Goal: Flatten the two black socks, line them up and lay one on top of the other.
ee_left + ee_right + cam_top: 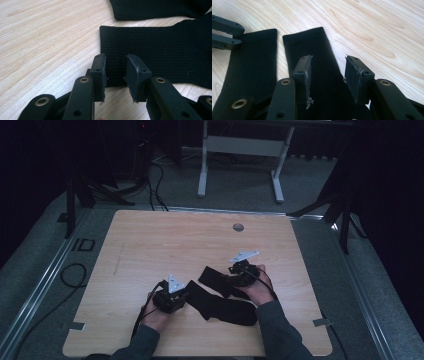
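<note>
Status: two black socks on the wooden table (pixel 150 240), lower centre of the high view, between the two hands. Looks like pairing or folding work, and my read is it's at the very start.

- Near sock (pixel 227 307): lies flat, running from the left gripper toward lower right of the high view. In the left gripper view its ribbed cuff (pixel 155 50) fills the right half of the frame, cuff edge vertical at centre.
- Far sock (pixel 216 280): angled, cuff toward upper left, other end under the right gripper. In the right gripper view it runs up the centre of the frame (pixel 312 47); the near sock sits left of it (pixel 252 62), a thin strip of table between the cuffs. Lower in that frame the two merge into one dark mass, can't tell if they overlap.

Claws:
- Left gripper (pixel 115 72): jaws apart, holding nothing. Lined up on the bottom corner of the near sock's cuff, fabric visible in the gap. Can't tell if the pads touch the cloth yet.
- Right gripper (pixel 328 75): jaws spread wide, also holding nothing. Straddles the right edge of the far sock, left pad over fabric, right pad over bare wood.

Done: both socks laid out, roughly flat, cuffs side by side; both grippers positioned at a sock.
Left: everything else. No grasp made, socks not aligned or stacked, no fold visible.

Judgement: next step is probably closing on each sock.
</note>
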A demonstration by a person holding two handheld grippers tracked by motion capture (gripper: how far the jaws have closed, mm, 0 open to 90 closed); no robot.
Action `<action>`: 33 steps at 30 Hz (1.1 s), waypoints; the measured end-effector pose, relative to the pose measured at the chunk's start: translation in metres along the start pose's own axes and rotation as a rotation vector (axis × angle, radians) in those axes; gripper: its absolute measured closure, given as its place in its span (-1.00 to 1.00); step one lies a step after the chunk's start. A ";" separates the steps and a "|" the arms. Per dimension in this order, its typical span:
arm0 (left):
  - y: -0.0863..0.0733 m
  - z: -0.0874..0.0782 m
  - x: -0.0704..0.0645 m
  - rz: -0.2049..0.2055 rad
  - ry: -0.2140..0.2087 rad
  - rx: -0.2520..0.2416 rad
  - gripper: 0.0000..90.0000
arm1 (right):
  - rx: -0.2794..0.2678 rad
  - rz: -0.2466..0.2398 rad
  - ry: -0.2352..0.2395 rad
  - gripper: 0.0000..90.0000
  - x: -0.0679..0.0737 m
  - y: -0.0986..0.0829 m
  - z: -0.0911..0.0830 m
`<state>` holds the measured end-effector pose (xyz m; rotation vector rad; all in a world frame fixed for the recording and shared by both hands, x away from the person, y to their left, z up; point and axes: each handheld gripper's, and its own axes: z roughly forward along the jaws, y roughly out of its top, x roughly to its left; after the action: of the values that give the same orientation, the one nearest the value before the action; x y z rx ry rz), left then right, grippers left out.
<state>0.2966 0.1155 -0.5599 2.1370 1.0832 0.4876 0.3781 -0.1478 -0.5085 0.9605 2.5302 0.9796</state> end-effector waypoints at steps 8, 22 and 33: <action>0.000 0.000 0.000 -0.002 0.000 -0.001 0.54 | 0.021 -0.037 0.014 0.24 0.007 0.008 0.018; 0.000 0.000 0.000 -0.004 0.000 -0.001 0.53 | 0.101 -0.074 0.038 0.18 0.011 0.009 0.047; 0.000 0.000 -0.001 -0.004 0.001 -0.001 0.52 | 0.123 -0.061 0.025 0.35 0.014 0.006 0.056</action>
<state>0.2961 0.1146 -0.5601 2.1336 1.0881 0.4875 0.3961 -0.1070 -0.5455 0.9033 2.6504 0.8327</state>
